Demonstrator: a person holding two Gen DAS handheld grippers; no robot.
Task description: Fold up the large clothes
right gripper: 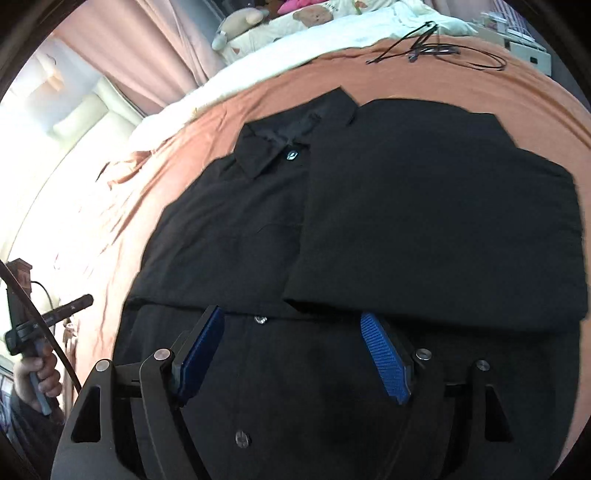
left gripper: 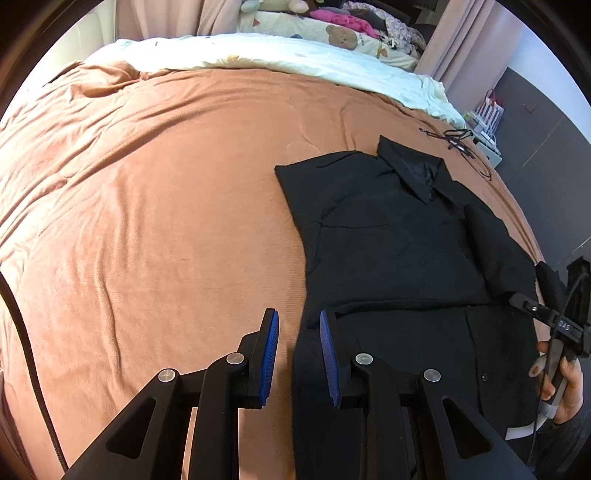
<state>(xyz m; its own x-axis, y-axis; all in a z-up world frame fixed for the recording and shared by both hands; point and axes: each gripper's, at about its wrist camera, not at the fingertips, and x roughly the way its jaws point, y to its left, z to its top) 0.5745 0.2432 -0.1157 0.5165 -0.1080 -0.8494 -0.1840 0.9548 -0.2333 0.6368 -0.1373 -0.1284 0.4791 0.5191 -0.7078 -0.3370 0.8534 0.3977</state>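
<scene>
A black collared shirt (left gripper: pixel 391 236) lies flat on the orange bedspread (left gripper: pixel 147 221), collar away from me, both sides folded in over the middle. It fills the right wrist view (right gripper: pixel 406 221), where its buttons show near the hem. My left gripper (left gripper: pixel 299 317) is open and empty, hovering over the shirt's left lower edge. My right gripper (right gripper: pixel 295 317) is open wide and empty, above the lower part of the shirt. The right gripper also shows in the left wrist view (left gripper: pixel 554 317), at the shirt's right side.
A white quilt (left gripper: pixel 277 55) and piled clothes and toys (left gripper: pixel 351 22) lie at the bed's far end. A black cord and glasses (right gripper: pixel 432 48) lie on the bedspread beyond the collar. Pink curtains (right gripper: pixel 155 48) hang at the left.
</scene>
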